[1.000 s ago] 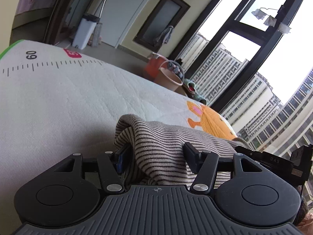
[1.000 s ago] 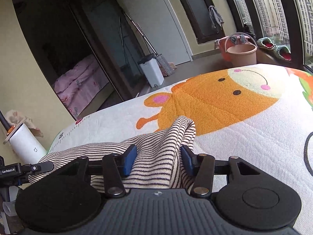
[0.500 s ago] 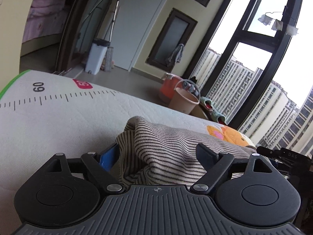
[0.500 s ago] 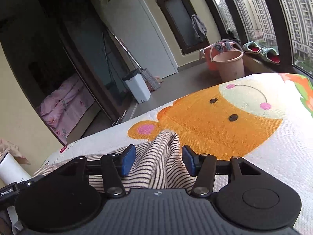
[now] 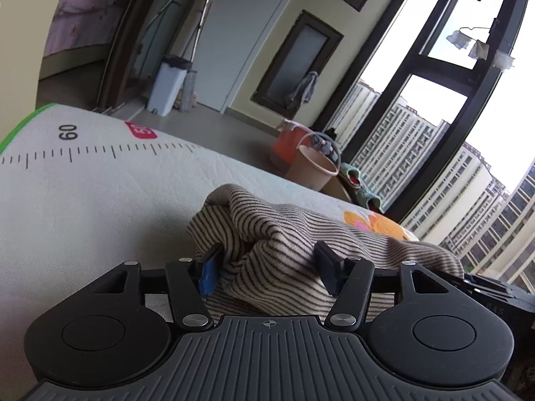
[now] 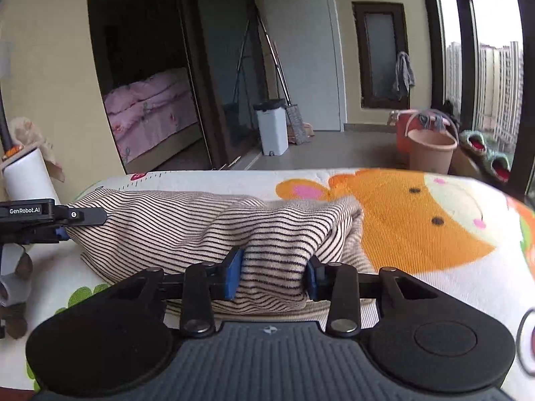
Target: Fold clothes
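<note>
A beige garment with thin dark stripes (image 5: 281, 230) lies folded in a long bundle on the printed mat (image 5: 100, 193). My left gripper (image 5: 269, 265) is open, its fingers wide on either side of a bunched end of the cloth. In the right wrist view the striped garment (image 6: 187, 220) stretches across the mat (image 6: 418, 234). My right gripper (image 6: 272, 272) is open, with a fold of cloth between its blue pads. The left gripper shows at the left edge (image 6: 50, 217), at the garment's far end.
The mat carries a ruler print (image 5: 70, 153) and an orange cartoon animal (image 6: 411, 214). Beyond its far edge stand a pink bucket (image 6: 431, 150), a white bin (image 6: 272, 130) and slippers by the window. A white roll (image 6: 26, 177) stands at the left.
Both grippers have opened and loosened on the cloth. The garment has come down from a raised hold to lie on the mat. The right view has swung left and lower.
</note>
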Demonstrator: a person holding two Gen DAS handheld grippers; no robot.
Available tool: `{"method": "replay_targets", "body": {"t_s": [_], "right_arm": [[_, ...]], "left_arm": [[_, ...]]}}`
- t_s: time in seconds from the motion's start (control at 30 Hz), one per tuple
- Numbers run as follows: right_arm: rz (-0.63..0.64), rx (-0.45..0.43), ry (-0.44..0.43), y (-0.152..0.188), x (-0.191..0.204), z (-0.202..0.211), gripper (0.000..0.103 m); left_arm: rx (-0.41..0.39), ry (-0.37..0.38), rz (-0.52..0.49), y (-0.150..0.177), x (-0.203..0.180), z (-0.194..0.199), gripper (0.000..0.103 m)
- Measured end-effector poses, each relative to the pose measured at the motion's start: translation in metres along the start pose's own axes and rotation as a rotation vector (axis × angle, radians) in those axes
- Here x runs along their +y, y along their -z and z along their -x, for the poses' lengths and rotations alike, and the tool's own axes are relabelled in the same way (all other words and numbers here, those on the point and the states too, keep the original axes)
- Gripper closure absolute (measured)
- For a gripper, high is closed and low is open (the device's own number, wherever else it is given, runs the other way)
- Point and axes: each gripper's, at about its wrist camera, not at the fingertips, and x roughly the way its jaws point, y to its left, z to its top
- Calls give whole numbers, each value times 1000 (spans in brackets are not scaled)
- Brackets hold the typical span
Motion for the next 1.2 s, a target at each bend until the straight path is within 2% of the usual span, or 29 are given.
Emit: {"method": "replay_targets", "body": {"t_s": [0.07, 0.13, 0.2, 0.27, 0.3, 0.33, 0.37, 0.43, 0.47, 0.5, 0.67, 0.73, 0.87, 1.03, 1.2], "right_arm": [[52, -38, 16, -22, 2, 7, 70], [46, -59, 20, -35, -3, 11, 69], [-22, -38, 19, -30, -19, 5, 67], [-111, 23, 22, -10, -38, -10, 66], [-157, 45, 17, 4, -48, -17, 58], [-204, 43, 9, 16, -57, -20, 43], [-247, 25, 1, 24, -64, -20, 36], [-319, 3, -29, 33, -77, -19, 24], [-344, 2, -37, 34, -81, -20, 20], [-367, 13, -38, 34, -84, -24, 10], [-472, 33, -89, 37, -85, -32, 7], [-485, 43, -117, 39, -75, -33, 7], [-445, 47, -118, 40, -49, -34, 7], [-400, 62, -32, 40, -30, -25, 4], [-333, 15, 44, 39, -5, 3, 0]], "left_arm": [[-4, 27, 2, -1, -3, 7, 42], [24, 25, -10, 4, -4, 6, 41], [71, 2, -30, 13, -3, 0, 33], [106, -12, -35, 21, -2, -7, 26], [105, -15, -38, 24, -2, -5, 25], [94, -16, -41, 25, -3, -1, 26], [77, -18, -40, 25, -4, 4, 24], [43, -16, -27, 23, -6, 13, 11], [37, -12, -18, 23, -6, 14, 9], [43, -15, -12, 24, -5, 11, 9], [74, -54, 12, 26, 6, -11, 8], [61, -57, 7, 21, 8, -15, 8], [54, -100, -25, 12, 13, -21, 6], [32, -132, -52, 5, 13, -12, 5], [-95, -108, -68, 9, -11, 24, 5]]}}
